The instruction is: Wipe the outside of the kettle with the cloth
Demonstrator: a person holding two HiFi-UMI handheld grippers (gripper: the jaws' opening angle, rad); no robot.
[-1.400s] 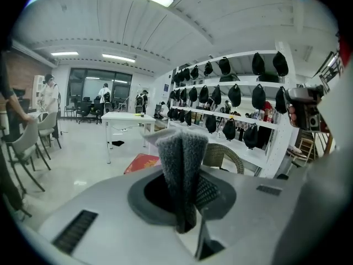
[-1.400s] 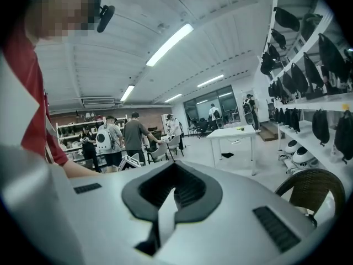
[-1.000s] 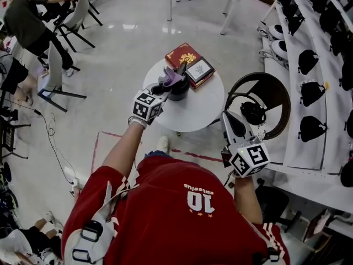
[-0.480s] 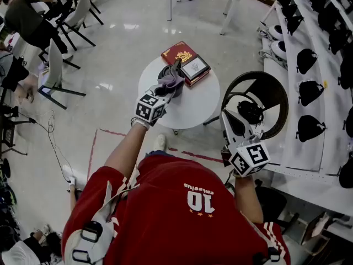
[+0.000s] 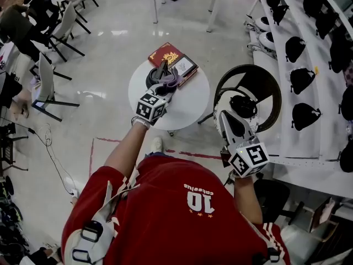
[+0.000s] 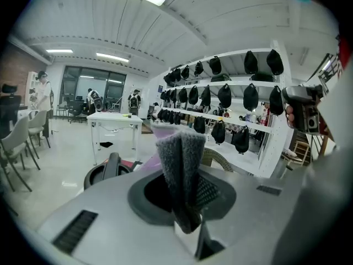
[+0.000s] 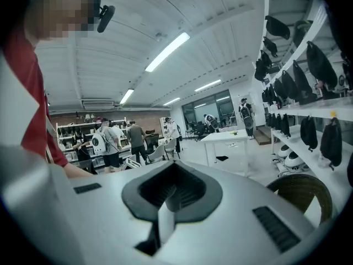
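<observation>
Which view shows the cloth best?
The left gripper view: the grey cloth stands folded, clamped between the jaws. The head view shows it small by the kettle; the right gripper view misses it.

Table [image 5: 186, 105] bare on near side, kettle [image 5: 153, 78] and red box [image 5: 165, 54] at far edge, chair [image 5: 266, 90] just right.

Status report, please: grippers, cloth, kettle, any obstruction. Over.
Left gripper shut on cloth, up beside kettle. Right gripper shut, empty, off the table. Books close behind kettle; nothing blocking.
</observation>
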